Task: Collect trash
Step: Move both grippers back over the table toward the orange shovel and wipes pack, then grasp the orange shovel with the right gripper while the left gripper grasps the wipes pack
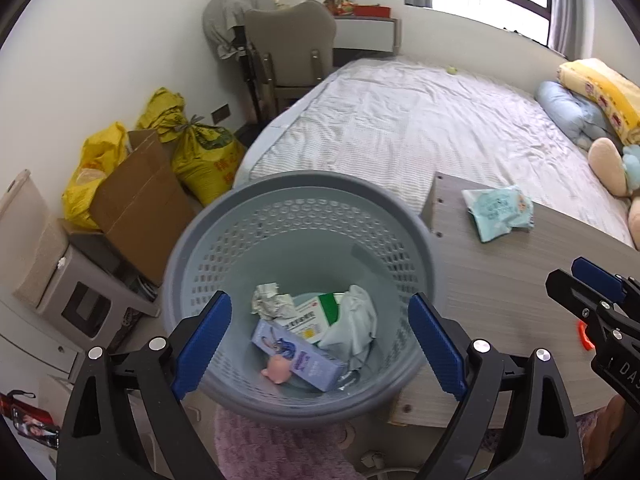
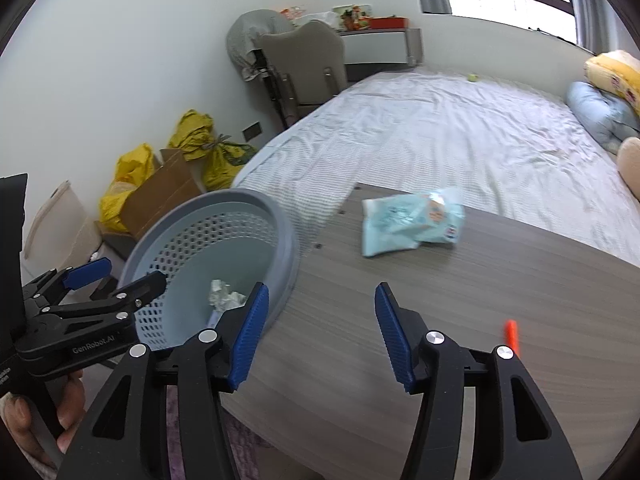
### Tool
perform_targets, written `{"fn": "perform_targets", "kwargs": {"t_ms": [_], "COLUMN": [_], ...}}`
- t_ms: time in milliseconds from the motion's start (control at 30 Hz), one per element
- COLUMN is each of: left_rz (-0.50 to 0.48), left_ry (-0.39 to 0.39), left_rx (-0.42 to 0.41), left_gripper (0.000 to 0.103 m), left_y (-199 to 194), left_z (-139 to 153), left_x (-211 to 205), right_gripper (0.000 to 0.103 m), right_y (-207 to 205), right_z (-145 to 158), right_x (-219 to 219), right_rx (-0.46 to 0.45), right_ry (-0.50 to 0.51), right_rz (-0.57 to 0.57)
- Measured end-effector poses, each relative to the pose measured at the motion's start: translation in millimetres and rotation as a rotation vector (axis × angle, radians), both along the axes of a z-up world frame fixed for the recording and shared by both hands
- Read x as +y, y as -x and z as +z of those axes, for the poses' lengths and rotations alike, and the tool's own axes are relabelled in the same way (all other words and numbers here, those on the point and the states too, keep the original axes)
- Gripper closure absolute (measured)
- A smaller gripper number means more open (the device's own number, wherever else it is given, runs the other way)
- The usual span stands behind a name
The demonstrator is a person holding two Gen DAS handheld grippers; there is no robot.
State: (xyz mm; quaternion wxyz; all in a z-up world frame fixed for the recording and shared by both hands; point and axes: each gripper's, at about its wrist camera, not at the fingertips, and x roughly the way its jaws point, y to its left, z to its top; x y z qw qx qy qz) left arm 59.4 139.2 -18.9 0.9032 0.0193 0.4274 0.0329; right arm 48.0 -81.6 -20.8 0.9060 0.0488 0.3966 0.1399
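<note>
Both tools gape empty by the grey basket (image 1: 224, 236).
"GenRobot.AI" marks the left tool (image 2: 120, 276); right tool (image 2: 318, 334) hangs above the tabletop (image 2: 500, 280), a pale blue packet (image 2: 408, 222) near its far edge.

My left gripper (image 1: 320, 344) and right gripper (image 2: 318, 334): black plastic arms, ribbed blue pads (image 2: 250, 336), silver round screw heads. White "GenRobot.AI" lettering on the left gripper's side, seen from the right wrist.
</note>
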Motion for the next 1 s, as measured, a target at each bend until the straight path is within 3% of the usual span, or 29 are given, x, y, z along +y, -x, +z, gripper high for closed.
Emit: {"fn": "perform_targets", "kwargs": {"t_ms": [300,500,667,1000], "left_rz": [-0.099,-0.145,-0.165,-0.182], "left_ry": [0.027,0.038,0.032,0.019], "left_rx": [0.011,0.028,0.043,0.052], "left_gripper": [0.015,0.015,0.015,0.015], "left_y": [-2,0,2,5], "left_z": [-5,-12,-20,-24], "left_x": [-47,-74,-88,-99], "right_gripper": [0.050,0.050,0.050,0.051], "right_y": [26,35,27,18], "right_z": [-20,-51,-70,-77], "right_x": [-77,-115,-121,-103], "right_rx": [0.010,0.091,0.144,0.141], "right_ry": [0.099,0.152,0.164,0.150], "right_rz": [-0.188,-0.272,-0.289,-0.229]}}
